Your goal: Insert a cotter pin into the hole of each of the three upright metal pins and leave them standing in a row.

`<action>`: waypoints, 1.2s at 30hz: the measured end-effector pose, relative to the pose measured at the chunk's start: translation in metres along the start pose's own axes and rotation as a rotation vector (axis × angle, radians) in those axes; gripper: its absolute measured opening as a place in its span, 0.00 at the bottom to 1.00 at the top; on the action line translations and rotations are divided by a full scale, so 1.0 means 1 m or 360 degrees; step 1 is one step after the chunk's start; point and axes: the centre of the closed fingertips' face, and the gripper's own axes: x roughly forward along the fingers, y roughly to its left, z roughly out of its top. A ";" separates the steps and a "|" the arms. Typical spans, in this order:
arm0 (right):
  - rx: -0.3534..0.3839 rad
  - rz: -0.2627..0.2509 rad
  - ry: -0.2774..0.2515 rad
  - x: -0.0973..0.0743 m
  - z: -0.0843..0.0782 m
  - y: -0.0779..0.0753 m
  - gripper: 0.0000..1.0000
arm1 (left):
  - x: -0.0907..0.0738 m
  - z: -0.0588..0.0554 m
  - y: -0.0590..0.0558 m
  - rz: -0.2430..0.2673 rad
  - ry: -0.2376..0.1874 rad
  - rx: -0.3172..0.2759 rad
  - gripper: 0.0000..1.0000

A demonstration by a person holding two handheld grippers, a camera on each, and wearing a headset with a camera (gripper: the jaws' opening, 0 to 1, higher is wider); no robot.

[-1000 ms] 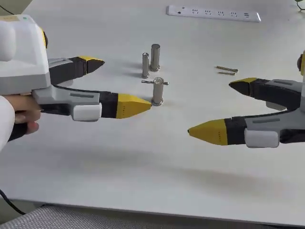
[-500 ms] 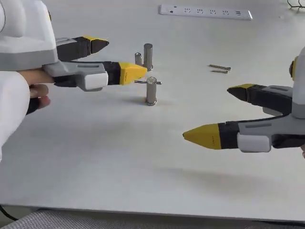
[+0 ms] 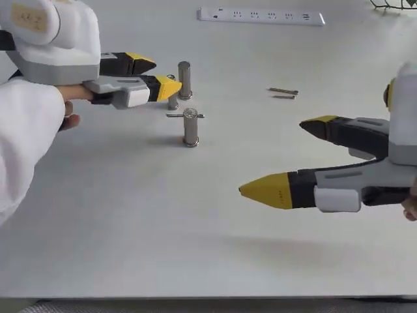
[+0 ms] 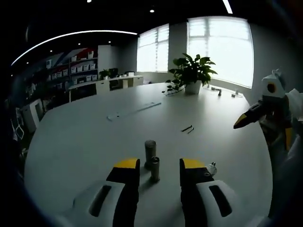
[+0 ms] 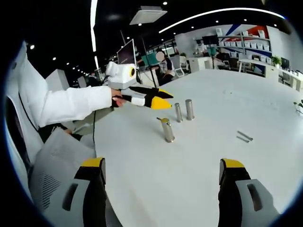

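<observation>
Three upright metal pins stand near the table's far left. The front pin (image 3: 190, 128) (image 5: 167, 130) has a cotter pin through its head. Behind it stand a short pin (image 3: 172, 102) (image 4: 155, 169) and a taller pin (image 3: 184, 79) (image 4: 150, 152). My left gripper (image 3: 158, 75) (image 4: 158, 165) is open, with its jaws on either side of the short pin and not touching it. Two loose cotter pins (image 3: 283, 93) (image 4: 187, 128) lie flat to the right. Well to the right, my right gripper (image 3: 280, 156) (image 5: 162, 165) hangs open and holds nothing.
A white power strip (image 3: 260, 15) lies along the far edge. White table (image 3: 163, 215) surface stretches between the pins and the near edge. A white sleeve (image 3: 26, 137) reaches in from the left.
My left gripper has moved from beside the front pin back to the two rear pins and now straddles the short one. The right gripper has hardly moved; the head camera has shifted.
</observation>
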 end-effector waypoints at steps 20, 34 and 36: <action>0.0016 0.0005 0.0011 -0.005 -0.006 0.002 0.96 | 0.026 -0.026 0.007 -0.0031 0.0143 0.0095 0.08; 0.0011 -0.0007 0.0016 -0.008 -0.005 0.004 0.95 | 0.026 -0.011 0.011 0.0037 0.0069 0.0066 0.07; 0.0006 -0.0009 0.0012 -0.010 -0.003 0.004 0.95 | 0.023 -0.004 0.013 0.0041 0.0041 0.0043 0.07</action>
